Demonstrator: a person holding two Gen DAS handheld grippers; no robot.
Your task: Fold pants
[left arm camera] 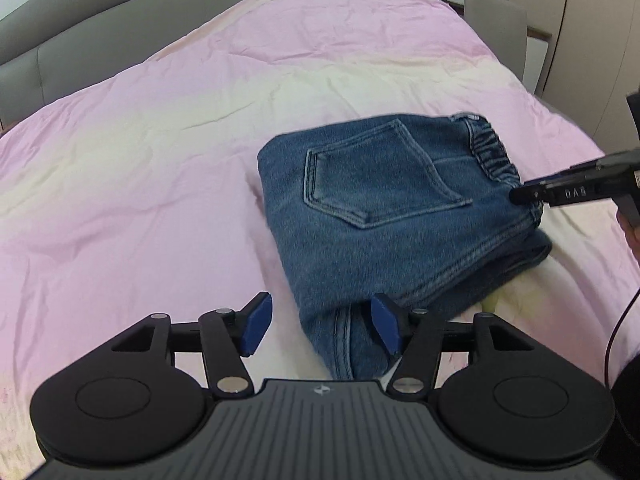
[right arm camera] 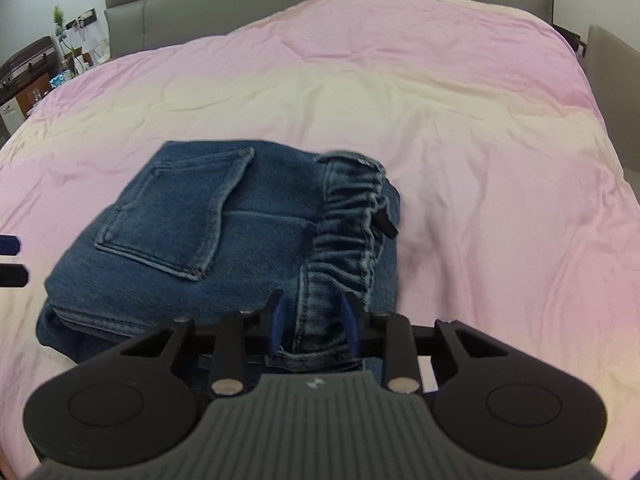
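The bed [left arm camera: 160, 140], under a pink and cream cover that takes up most of both views, serves as the work surface, broad and flat enough for a garment to be laid out and doubled over; a grey padded headboard [right arm camera: 280, 4] closes off its far end. The pants [left arm camera: 384, 216], blue denim, lie on the cover towards the near edge, already gathered into a compact, thick bundle of several layers with the back pocket [left arm camera: 380, 176] facing up, so the folding looks to be at or near its last step. The elastic waistband [right arm camera: 348, 216] sits along the bundle's right edge, puckered and a little raised, which is likely why a gripper is working there. The right gripper [right arm camera: 314, 320] points down at that edge with a strip of waistband denim running between its blue pads; the jaws stand narrow around it and appear to pinch it, probably to tug the edge square or press it flat, though motion blur leaves the contact less than certain. The left gripper [left arm camera: 322, 330] hangs at the bundle's near corner with its jaws spread wide and released: one pad [left arm camera: 256, 326] is over bare cover, the other at the denim's edge, nothing clamped between them, as if it has let go of the fold
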